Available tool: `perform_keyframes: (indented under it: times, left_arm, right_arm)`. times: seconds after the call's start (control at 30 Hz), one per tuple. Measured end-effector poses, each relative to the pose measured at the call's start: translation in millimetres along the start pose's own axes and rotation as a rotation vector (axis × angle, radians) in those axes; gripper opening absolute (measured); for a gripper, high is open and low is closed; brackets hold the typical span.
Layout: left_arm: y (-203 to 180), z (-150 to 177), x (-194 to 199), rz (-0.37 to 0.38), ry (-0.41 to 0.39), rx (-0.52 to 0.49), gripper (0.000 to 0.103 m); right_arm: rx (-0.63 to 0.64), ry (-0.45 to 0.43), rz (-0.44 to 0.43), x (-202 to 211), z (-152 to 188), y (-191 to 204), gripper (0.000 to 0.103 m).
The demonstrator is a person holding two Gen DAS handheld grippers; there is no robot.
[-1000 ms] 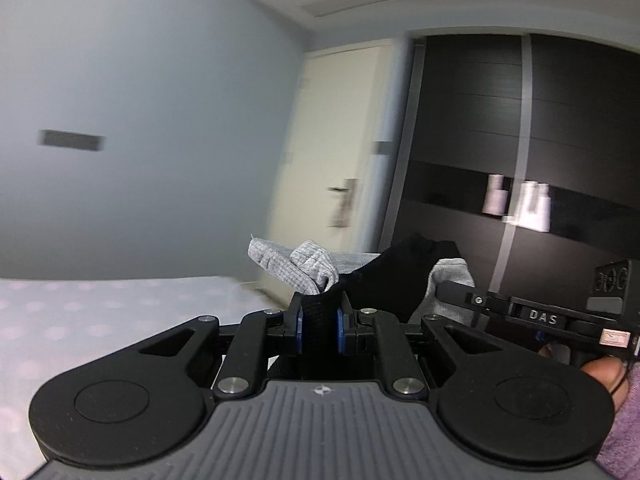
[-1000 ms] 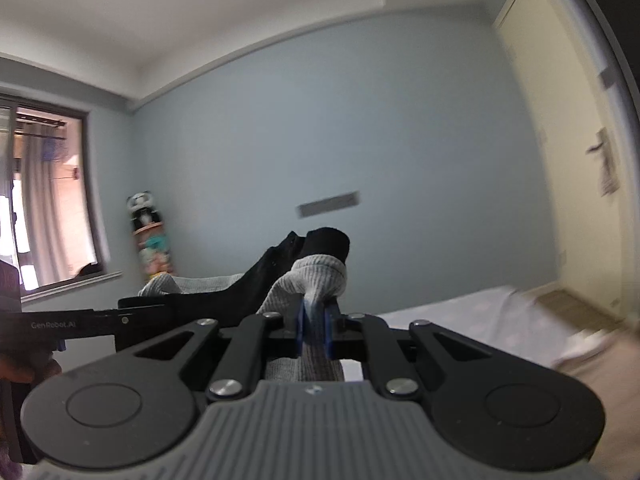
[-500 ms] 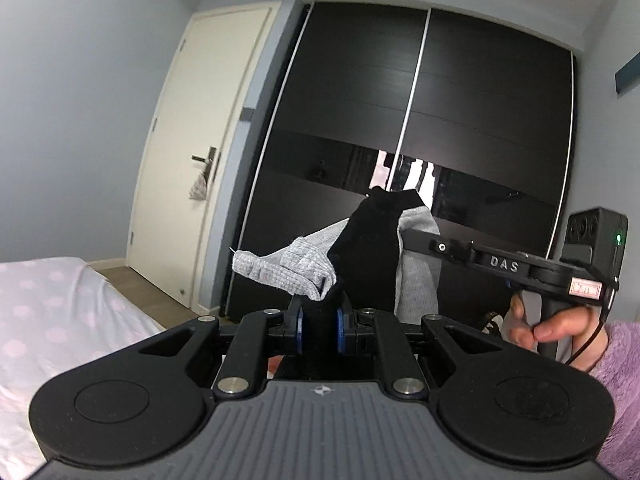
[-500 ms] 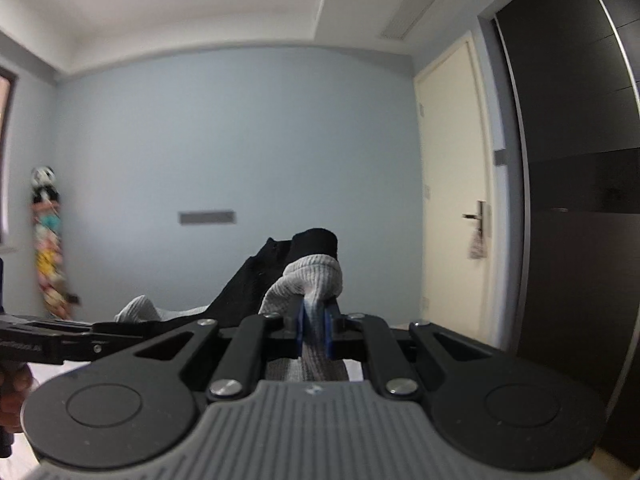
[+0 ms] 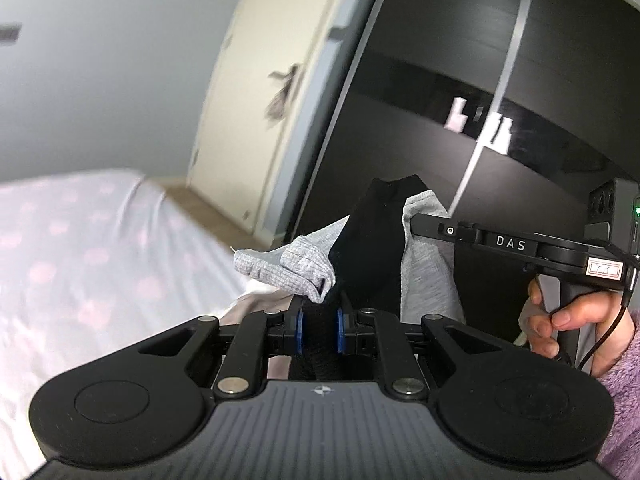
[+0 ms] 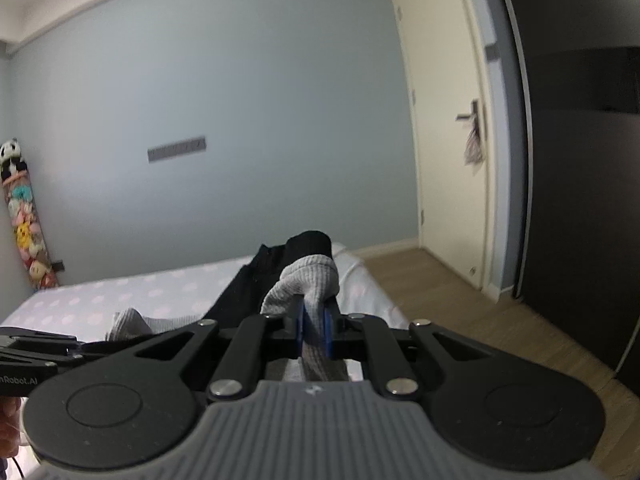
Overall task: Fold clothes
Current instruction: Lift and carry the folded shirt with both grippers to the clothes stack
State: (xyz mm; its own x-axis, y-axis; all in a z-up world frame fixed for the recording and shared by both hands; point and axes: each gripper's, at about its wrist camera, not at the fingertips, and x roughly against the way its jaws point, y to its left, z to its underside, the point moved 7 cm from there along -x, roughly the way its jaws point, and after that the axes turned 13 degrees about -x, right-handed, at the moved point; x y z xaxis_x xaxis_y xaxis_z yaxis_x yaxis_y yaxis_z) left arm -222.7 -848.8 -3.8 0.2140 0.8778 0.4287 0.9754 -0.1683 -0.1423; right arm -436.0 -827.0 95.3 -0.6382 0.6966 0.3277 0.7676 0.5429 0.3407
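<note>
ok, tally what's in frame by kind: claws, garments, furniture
Claws: 2, left claw and right claw, each shut on the garment
Garments: 1, grey knit garment with black panels
Furniture: 3, bed with pink-dotted white sheet, cream door, dark sliding wardrobe
Total: 6
</note>
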Motion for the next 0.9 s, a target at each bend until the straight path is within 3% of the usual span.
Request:
perform_keyframes:
  times: [0.27,0.47,0.57,0.77,0.9]
  left_arm:
    - [58.0,48.0,-31.9,-0.008,0.104,0.111,0.012]
    - [61.3,59.0,-40.1,0.01,0.118,0.142,0.013]
    - [54.4,55.4,-32.1,0.011,0.122,0.136,0.013]
    - [49.4,53.4,-19.0,0.005,0.123,0.153,0.013]
    - [48.1,55.0,-19.5,-0.003,0.126,0.154,0.013]
  right_arm:
    - [0.031,0.167,-0.026,-100.8,26.0,5.5,0.011]
    - [0.011,0.241,0.027,-127.9,46.6,-10.9,0.013]
    - [-0.03,0.221,0.034,-119.6,39.3,-18.7,0.023]
    - [-0.079,0.175,0.026,-66.7,26.6,-40.2,0.031]
    - [-0.117,0.19,0.019,-29.5,42.2,-65.5,0.047]
